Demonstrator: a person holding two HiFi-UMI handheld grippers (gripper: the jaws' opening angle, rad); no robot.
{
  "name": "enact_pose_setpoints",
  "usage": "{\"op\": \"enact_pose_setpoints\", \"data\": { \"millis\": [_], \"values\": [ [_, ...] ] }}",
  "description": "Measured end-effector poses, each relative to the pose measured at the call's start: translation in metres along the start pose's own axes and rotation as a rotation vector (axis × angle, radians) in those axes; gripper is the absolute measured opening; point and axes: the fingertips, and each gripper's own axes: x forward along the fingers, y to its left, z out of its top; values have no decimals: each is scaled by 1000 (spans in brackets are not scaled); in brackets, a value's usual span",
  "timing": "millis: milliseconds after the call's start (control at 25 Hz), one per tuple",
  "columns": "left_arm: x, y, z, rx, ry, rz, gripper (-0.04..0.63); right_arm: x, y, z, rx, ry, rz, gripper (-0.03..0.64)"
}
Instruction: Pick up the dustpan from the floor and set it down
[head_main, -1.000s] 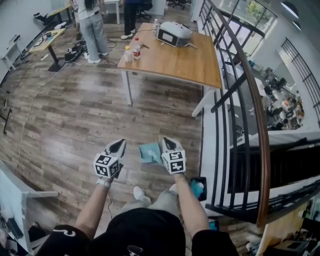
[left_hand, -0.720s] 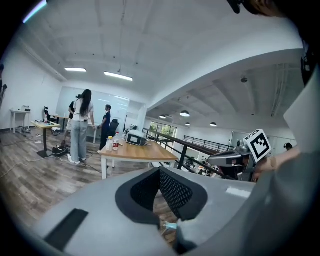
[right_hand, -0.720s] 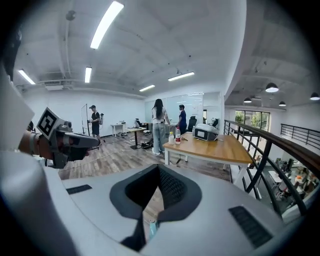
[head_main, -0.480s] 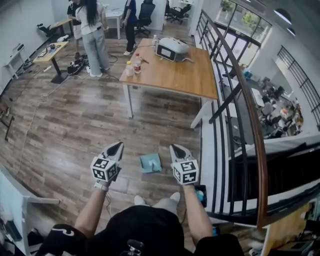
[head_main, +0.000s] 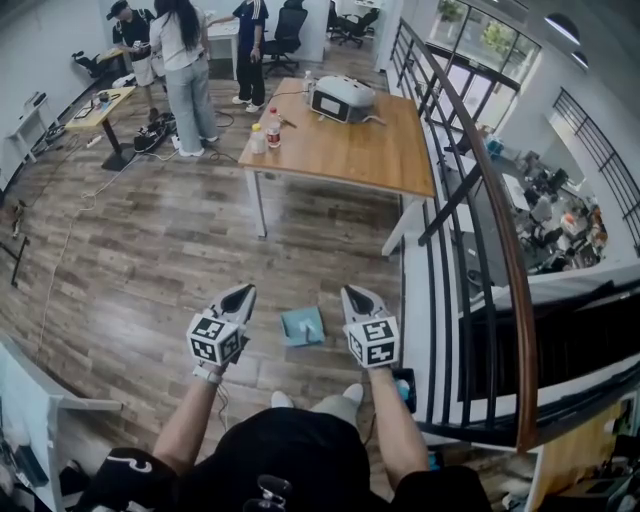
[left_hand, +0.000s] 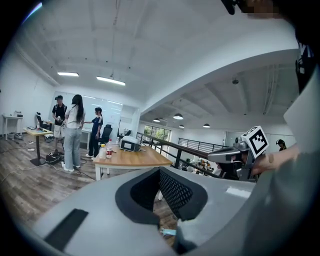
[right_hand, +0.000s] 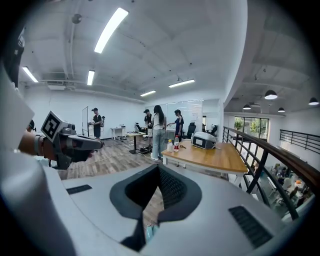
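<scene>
A small teal dustpan (head_main: 302, 326) lies flat on the wooden floor just ahead of the person's feet. Both grippers hang above the floor on either side of it and touch nothing. In the head view my left gripper (head_main: 238, 297) is to the dustpan's left and my right gripper (head_main: 359, 297) to its right, both pointing forward. The jaws of each are shut with nothing held. Below the shut left gripper (left_hand: 160, 171) a teal sliver of the dustpan (left_hand: 168, 232) shows, and below the right gripper (right_hand: 159, 168) another sliver of the dustpan (right_hand: 149, 231).
A wooden table (head_main: 345, 145) with a white machine and bottles stands ahead. A dark metal railing (head_main: 468, 200) runs along the right over a drop. People (head_main: 185, 60) stand at the far left by a desk. A blue object (head_main: 403, 386) lies by the right foot.
Both grippers have risen from the floor. The right one, which was at the dustpan's right edge, now stands apart from it. The dustpan stays on the floor.
</scene>
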Motion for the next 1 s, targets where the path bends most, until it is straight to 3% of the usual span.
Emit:
{"op": "enact_pose_setpoints", "data": {
  "millis": [1000],
  "values": [
    [2, -7, 0, 5, 4, -18, -3, 5, -5, -9, 17, 25, -3, -5]
  ]
}}
